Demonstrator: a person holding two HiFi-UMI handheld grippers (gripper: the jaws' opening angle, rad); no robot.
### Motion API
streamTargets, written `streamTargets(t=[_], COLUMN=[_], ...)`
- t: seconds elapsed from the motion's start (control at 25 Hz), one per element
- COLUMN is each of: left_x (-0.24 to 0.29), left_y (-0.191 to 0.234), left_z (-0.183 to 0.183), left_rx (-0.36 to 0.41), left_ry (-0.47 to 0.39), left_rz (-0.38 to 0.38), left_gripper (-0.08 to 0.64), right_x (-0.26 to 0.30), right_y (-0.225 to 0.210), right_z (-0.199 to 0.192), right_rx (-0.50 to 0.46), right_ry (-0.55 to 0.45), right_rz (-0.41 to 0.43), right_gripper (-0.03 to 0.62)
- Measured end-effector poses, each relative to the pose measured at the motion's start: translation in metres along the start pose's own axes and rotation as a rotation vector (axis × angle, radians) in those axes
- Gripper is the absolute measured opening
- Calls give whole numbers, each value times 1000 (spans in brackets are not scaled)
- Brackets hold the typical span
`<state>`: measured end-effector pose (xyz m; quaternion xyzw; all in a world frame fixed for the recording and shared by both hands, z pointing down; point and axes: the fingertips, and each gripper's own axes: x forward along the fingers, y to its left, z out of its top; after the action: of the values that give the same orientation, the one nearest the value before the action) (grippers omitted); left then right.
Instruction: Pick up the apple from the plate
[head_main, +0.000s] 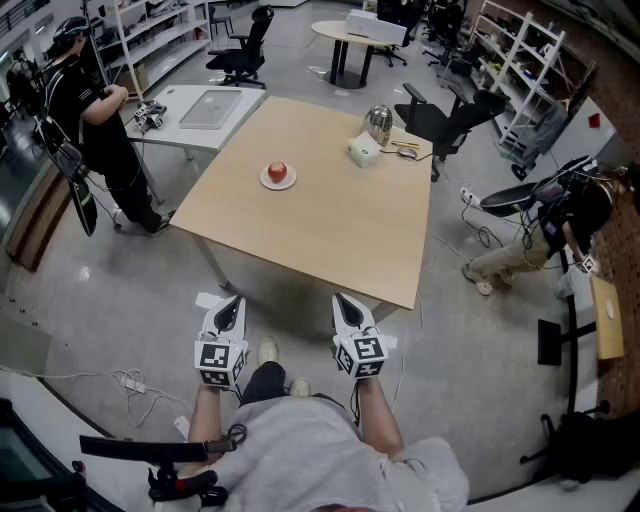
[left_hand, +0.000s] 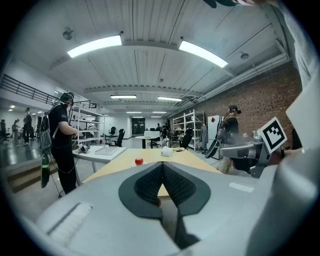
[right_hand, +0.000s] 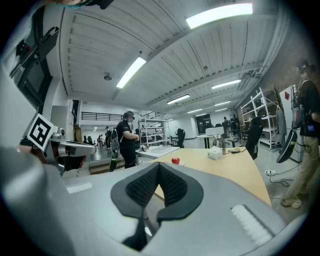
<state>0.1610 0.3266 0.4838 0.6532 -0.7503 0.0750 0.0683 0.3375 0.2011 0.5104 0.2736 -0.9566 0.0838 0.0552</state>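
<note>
Closest to the camera, a person in a grey shirt (head_main: 330, 455) stands just short of a tan wooden surface (head_main: 330, 230), both forearms stretched forward side by side, holding the left gripper (head_main: 233, 302) and the right gripper (head_main: 342, 300) almost level and tipped slightly down. Both hover before the near edge. Each gripper view shows its own black ribbed fingers (left_hand: 147, 182) closed tip to tip, empty. The apple (head_main: 277, 172) sits on a small white plate (head_main: 265, 182) left of the surface's middle, well apart from both grippers. Farther back stand a metal kettle (head_main: 378, 124) and a white box (head_main: 363, 151). Only the head view shows the office chair (head_main: 440, 120) behind the far edge, and a white desk (head_main: 205, 110) beside a second person (head_main: 100, 130). Only the left gripper view shows ceiling light strips (left_hand: 95, 46) and a brick wall (left_hand: 260, 95).
</note>
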Motion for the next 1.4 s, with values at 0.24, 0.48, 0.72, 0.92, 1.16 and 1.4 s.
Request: streamTargets(t=[0.24, 0.48, 0.72, 0.92, 1.16, 1.4], left_x=[6, 19, 38, 61, 87, 125], left_y=[1, 3, 11, 24, 54, 95], left_z=[1, 8, 5, 6, 13, 17], left_rx=[-2, 0, -7, -2, -3, -9], left_ry=[1, -4, 3, 7, 18, 25], left_rz=[-2, 2, 8, 3, -6, -29], left_gripper=[18, 18, 20, 20, 20, 20], right_x=[4, 14, 33, 59, 97, 150], right_y=[-3, -11, -21, -26, -26, -27], right_z=[5, 6, 2, -2, 7, 14], right_rx=[19, 17, 22, 25, 27, 22], right_ry=[-16, -5, 8, 21, 26, 37], right_rz=[15, 16, 25, 30, 22, 4], right_gripper=[6, 6, 6, 6, 6, 6])
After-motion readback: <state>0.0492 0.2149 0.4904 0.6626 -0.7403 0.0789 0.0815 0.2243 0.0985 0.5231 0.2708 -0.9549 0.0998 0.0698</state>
